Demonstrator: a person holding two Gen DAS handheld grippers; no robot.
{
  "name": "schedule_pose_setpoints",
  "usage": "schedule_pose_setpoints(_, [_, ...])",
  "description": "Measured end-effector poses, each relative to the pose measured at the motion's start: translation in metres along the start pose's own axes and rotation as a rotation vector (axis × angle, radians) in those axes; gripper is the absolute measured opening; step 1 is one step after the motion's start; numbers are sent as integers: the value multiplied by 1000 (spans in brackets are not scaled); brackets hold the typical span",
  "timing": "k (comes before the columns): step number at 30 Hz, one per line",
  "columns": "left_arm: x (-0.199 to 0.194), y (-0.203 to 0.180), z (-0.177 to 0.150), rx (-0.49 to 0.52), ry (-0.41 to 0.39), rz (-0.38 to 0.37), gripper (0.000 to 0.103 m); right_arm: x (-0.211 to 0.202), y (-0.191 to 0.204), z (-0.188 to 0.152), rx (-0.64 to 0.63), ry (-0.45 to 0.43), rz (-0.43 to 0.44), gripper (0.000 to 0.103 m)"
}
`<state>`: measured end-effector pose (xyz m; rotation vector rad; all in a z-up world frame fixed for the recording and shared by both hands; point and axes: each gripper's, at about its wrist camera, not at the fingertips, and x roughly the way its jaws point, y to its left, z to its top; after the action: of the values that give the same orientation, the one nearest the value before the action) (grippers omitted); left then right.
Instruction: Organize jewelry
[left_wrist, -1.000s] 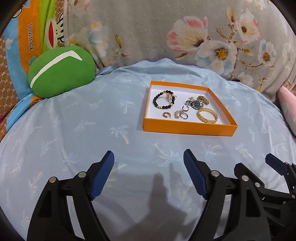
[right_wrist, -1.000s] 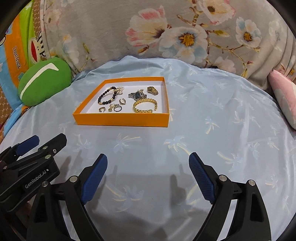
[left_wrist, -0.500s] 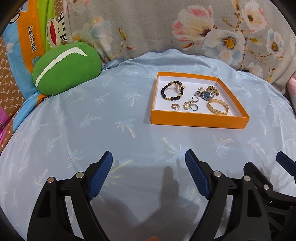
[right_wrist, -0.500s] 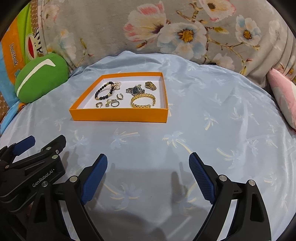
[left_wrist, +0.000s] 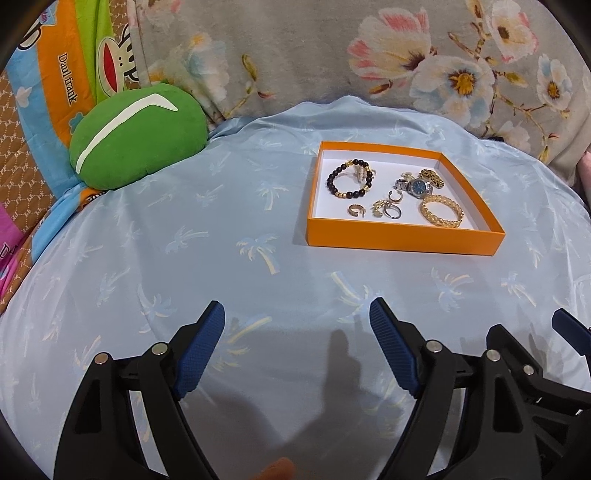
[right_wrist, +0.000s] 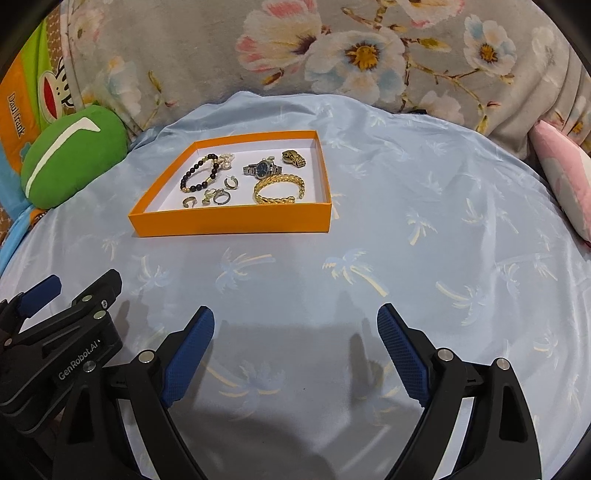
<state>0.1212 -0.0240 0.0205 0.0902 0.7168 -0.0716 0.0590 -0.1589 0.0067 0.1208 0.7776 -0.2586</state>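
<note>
An orange tray (left_wrist: 402, 243) (right_wrist: 232, 224) with a white floor lies on the pale blue sheet. Inside it are a black bead bracelet (left_wrist: 349, 181) (right_wrist: 197, 179), a gold chain bangle (left_wrist: 441, 211) (right_wrist: 279, 189), a blue-faced watch (left_wrist: 415, 186) (right_wrist: 263, 169), a gold clasp piece (right_wrist: 293, 158) and several small rings (left_wrist: 388, 210) (right_wrist: 218, 195). My left gripper (left_wrist: 297, 325) stands open, well short of the tray, nothing between its blue pads. My right gripper (right_wrist: 295, 328) is open too, beside the left one and nearer than the tray, holding nothing.
A green round cushion (left_wrist: 138, 134) (right_wrist: 72, 157) sits at the left back. A grey flowered blanket (left_wrist: 369, 55) rises behind the tray. A pink pillow (right_wrist: 561, 177) lies at the right edge. A cartoon-print cloth (left_wrist: 62, 74) hangs at the far left.
Both views have tilted slightly, so the tray sits a little lower and further right in the left wrist view. Both grippers stay open and in place.
</note>
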Motion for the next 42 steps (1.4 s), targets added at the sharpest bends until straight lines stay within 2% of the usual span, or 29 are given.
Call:
schedule_pose_setpoints(15, [3, 0, 0, -7, 11, 12, 78, -6, 1, 0, -10, -30, 22, 88])
schedule_pose_setpoints(42, [2, 3, -1, -5, 8, 21, 78, -7, 1, 0, -11, -30, 21, 88])
